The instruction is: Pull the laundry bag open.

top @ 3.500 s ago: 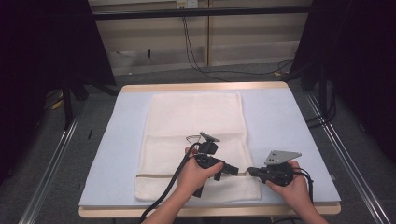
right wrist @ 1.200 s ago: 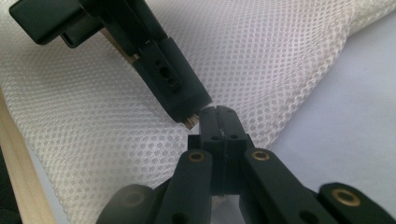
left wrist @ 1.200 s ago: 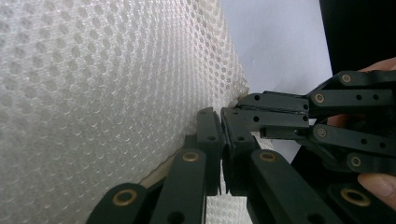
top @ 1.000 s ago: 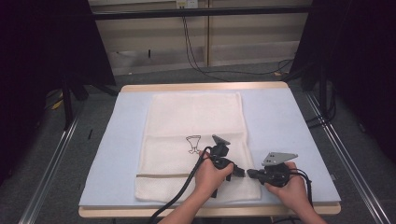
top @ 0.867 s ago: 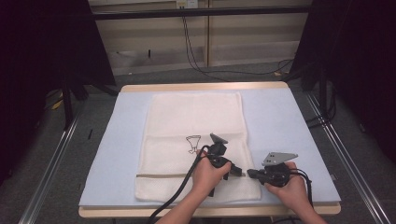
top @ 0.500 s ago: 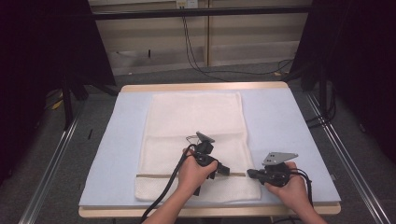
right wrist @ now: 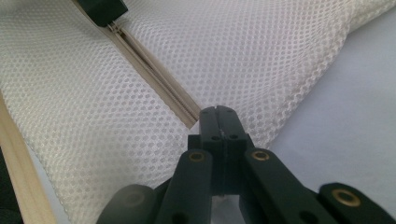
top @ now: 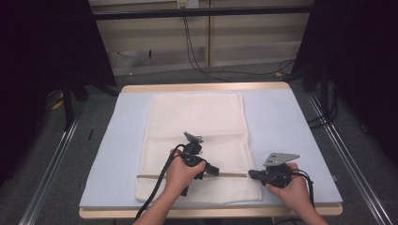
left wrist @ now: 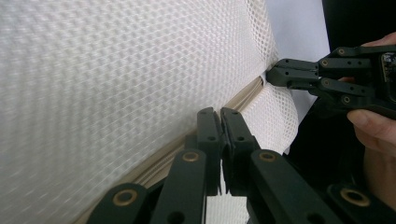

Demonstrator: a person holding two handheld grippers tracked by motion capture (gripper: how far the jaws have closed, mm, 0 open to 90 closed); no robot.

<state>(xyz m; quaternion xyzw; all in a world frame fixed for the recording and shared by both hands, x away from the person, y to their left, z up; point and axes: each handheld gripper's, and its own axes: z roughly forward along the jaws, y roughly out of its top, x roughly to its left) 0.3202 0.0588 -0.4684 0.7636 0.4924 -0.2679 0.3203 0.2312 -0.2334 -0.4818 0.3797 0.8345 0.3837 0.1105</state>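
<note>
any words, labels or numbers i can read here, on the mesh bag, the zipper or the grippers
None: no readable text on the mesh bag, its zipper, the left gripper or the right gripper.
A pale tag on the far wall: too small to read.

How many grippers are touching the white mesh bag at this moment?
2. The left gripper pinches the zipper near its middle; the right gripper clamps the mesh bag at the zipper's right end, near the bag's edge.
</note>
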